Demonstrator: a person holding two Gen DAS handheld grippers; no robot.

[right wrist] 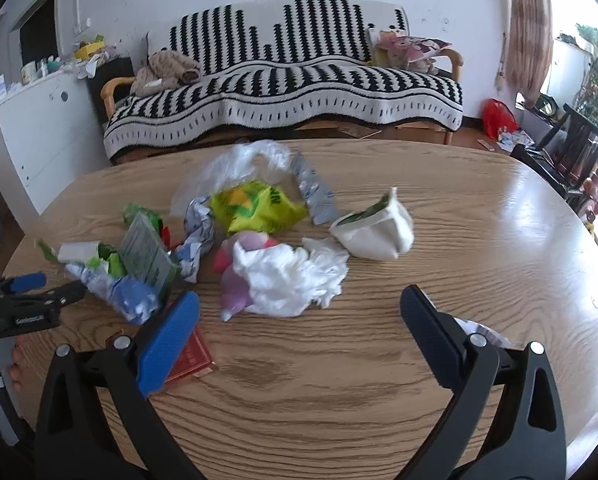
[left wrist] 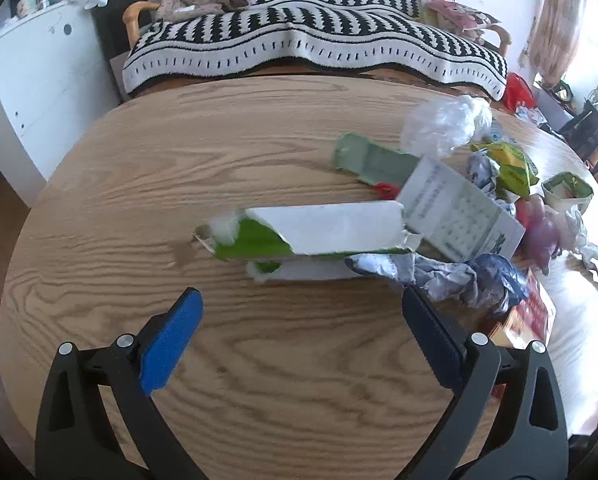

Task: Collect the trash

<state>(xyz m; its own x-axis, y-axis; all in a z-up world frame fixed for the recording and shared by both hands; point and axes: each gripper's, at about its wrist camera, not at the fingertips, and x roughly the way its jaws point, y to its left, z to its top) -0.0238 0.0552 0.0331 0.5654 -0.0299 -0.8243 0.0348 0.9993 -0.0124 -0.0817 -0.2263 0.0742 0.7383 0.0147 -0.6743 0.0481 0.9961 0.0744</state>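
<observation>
Trash lies in a loose heap on the wooden table [right wrist: 439, 248], mid-left, just beyond my tips. All of it looks light and yielding.

Torn white-and-green carton [left wrist: 319, 232]: flat, semi-stiff card; I judge an edge pinch across its long side best. One.
Crumpled white tissue wad [right wrist: 291, 276]: soft, compressible; take it anywhere through the middle. One.
Yellow-green wrapper [right wrist: 255, 208]: thin film, likely slippery; bunch it first. One.
Clear plastic bag [right wrist: 235, 164]: far side, flimsy. One.
Folded white pouch [right wrist: 375, 232]: right of heap, limp. One.
Printed card [left wrist: 455, 212]: stiff, propped against the carton. One.
Crumpled bluish paper: at least two wads; the exact count is unclear.

My left gripper [left wrist: 303, 304] is spread wide, holding nothing, near the carton. My right gripper [right wrist: 299, 300] likewise gapes empty, near the tissue.
</observation>
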